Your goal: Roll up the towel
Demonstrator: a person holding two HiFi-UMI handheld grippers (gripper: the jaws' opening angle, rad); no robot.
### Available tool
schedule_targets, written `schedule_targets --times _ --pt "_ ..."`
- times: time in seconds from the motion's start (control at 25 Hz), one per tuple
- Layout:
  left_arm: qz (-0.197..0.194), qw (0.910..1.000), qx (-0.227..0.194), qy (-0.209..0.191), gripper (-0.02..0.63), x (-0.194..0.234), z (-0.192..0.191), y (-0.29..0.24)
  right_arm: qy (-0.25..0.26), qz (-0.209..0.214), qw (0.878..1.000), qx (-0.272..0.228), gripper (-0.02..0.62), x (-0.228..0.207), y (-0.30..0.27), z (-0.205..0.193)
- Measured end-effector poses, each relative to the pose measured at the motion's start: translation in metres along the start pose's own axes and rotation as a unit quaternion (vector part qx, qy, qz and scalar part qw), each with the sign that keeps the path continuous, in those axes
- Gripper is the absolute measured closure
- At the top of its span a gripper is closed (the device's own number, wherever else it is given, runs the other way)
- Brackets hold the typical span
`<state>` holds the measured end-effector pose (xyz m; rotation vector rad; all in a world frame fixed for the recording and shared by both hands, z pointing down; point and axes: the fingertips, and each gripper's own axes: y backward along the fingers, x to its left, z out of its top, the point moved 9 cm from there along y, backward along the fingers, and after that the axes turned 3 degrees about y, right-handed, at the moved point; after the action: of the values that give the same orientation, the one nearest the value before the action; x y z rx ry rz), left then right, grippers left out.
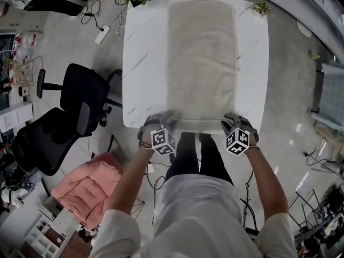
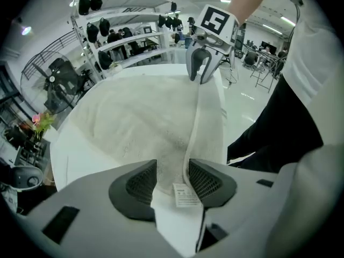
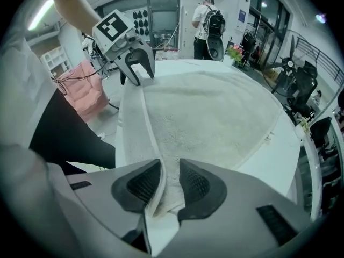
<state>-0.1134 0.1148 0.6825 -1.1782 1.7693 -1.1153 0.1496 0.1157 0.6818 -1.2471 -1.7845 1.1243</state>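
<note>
towel [image 1: 201, 58] lies flat on the table [image 1: 142, 63] in the head view, long axis running from near edge to far. in the left gripper view the left gripper [image 2: 172, 179] stands released, the towel's near-left hem loose between its jaws. in the right gripper view the right gripper [image 3: 169, 184] is likewise unclenched astride the near-right hem.

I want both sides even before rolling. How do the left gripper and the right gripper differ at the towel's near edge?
The left gripper has its jaws wider apart than the right gripper. A white label on the towel shows between the left gripper's jaws; the right gripper's jaws have only plain towel edge between them, lying against one pad. Both straddle the towel's near edge, and neither seems to clamp it.
</note>
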Motion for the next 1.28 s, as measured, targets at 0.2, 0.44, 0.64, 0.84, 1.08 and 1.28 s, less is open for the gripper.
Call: schedule_targets --times 0.2,0.44,0.64,0.84,1.08,1.28 --pt "-0.007 0.9989 -0.004 0.047 0.374 0.007 -0.002 0.007 -0.026 0.006 1.000 -0.010 0.462 0.000 0.005 0.001" --pt "-0.023 0.9930 -0.031 0.111 0.370 0.012 0.002 0.028 -0.090 0.003 0.995 -0.054 0.436 -0.011 0.027 0.009" --pt "-0.039 0.9700 -0.055 0.233 0.367 0.025 -0.009 0.037 -0.120 -0.014 0.990 -0.067 0.437 -0.015 0.036 0.013" --pt "-0.043 0.9732 -0.066 0.216 0.370 0.015 -0.010 0.043 -0.101 0.009 0.992 -0.068 0.440 0.003 0.041 0.014" --pt "-0.051 0.9905 -0.086 0.095 0.390 -0.040 0.004 0.044 -0.034 0.045 0.997 -0.046 0.447 0.042 0.033 0.006" --pt "-0.028 0.9975 -0.049 0.043 0.422 -0.056 -0.004 0.025 -0.009 0.036 0.999 -0.027 0.443 0.049 0.024 -0.004"
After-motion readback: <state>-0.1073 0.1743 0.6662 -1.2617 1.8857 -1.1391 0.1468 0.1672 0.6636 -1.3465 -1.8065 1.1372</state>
